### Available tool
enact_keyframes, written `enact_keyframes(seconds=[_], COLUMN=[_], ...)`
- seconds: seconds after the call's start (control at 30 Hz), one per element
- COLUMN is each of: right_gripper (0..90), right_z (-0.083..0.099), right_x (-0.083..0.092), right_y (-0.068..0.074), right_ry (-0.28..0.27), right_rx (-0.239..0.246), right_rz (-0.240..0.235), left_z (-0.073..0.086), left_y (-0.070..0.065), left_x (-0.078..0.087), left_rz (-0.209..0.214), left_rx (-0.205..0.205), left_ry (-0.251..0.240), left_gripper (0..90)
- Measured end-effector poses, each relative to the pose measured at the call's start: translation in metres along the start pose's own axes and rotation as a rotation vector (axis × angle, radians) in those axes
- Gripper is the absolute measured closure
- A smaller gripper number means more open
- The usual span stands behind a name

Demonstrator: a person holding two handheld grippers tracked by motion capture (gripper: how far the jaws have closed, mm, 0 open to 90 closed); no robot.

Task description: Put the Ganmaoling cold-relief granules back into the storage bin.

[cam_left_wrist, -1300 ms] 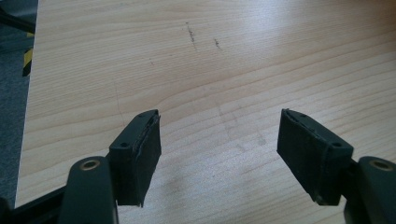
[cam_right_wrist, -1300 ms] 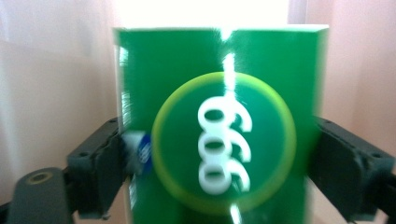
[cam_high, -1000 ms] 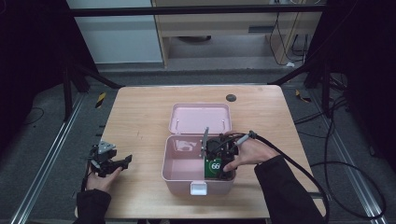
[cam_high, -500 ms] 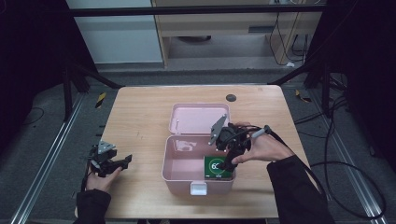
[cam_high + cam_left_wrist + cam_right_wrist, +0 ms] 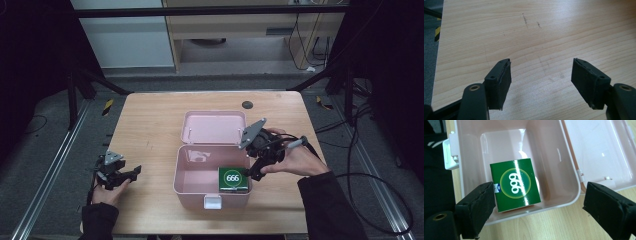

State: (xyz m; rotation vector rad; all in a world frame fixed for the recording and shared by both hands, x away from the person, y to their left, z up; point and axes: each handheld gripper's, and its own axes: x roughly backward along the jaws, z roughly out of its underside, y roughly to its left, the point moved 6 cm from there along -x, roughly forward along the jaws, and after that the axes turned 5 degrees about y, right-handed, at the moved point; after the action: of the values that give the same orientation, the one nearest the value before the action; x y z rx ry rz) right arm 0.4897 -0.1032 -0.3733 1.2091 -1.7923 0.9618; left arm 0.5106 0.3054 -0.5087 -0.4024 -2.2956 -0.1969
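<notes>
Right claw (image 5: 253, 173) hovered above the near right corner of the pink box (image 5: 190, 185), jaws spread wide and gripping nothing. Seen from the right gripper view, right claw (image 5: 537, 205) straddled the box rim, one jaw over the inside and the other over bare tabletop (image 5: 544, 227) outside it. Lay flat on the box floor: a green packet (image 5: 515, 185) printed with a white-ringed "666", tucked into the corner nearest that claw, at about 4 o'clock within the box in the high view (image 5: 233, 179). Looked free of both jaws, though the near jaw overlapped one of its corners in the right gripper view. Stood swung back at 12 o'clock from the box, lying open on the tabletop: the hinged pink lid (image 5: 215, 127). Jutted from the near wall at 6 o'clock: a white latch (image 5: 212, 202).

Left claw (image 5: 134, 172) rested low at 9 o'clock from the box, well apart from it, near the tabletop's left edge, held in the left hand (image 5: 107, 187). Showed in the left gripper view as left claw (image 5: 541, 75), jaws parted with nothing between them, above bare wood grain (image 5: 529, 37). Sat far off at 12 o'clock: a small dark round disc (image 5: 247, 105).
</notes>
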Motion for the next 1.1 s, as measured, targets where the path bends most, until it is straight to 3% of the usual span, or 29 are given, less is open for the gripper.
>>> enact_keyframes(seconds=[0.27,0.63,0.83,0.87,0.9,0.93,1.1], right_gripper=[13.3,10.2,8.5,8.5,7.1,6.8,5.9], right_z=[0.017,0.062,0.094,0.094,0.106,0.111,0.139], right_x=[0.007,0.009,-0.005,-0.005,-0.014,-0.017,-0.038], right_y=[-0.004,-0.011,-0.018,-0.018,-0.022,-0.023,-0.030], right_ry=[-0.104,-0.232,-0.289,-0.289,-0.286,-0.287,-0.305], right_rx=[-0.065,-0.213,-0.343,-0.343,-0.396,-0.417,-0.546], right_rz=[0.048,0.152,0.235,0.235,0.278,0.291,0.324], left_z=[0.000,0.000,0.000,0.000,0.000,0.000,0.001], left_y=[0.000,-0.001,-0.002,-0.002,-0.002,-0.002,-0.003], left_x=[0.000,0.000,0.000,0.000,0.000,0.000,-0.001], left_rz=[0.002,0.007,0.011,0.011,0.013,0.013,0.019], left_rx=[0.003,0.008,0.010,0.010,0.008,0.008,0.012], left_ry=[-0.003,-0.009,-0.013,-0.013,-0.010,-0.010,-0.010], left_gripper=[31.9,32.4,33.0,33.3,33.5,33.8,34.9])
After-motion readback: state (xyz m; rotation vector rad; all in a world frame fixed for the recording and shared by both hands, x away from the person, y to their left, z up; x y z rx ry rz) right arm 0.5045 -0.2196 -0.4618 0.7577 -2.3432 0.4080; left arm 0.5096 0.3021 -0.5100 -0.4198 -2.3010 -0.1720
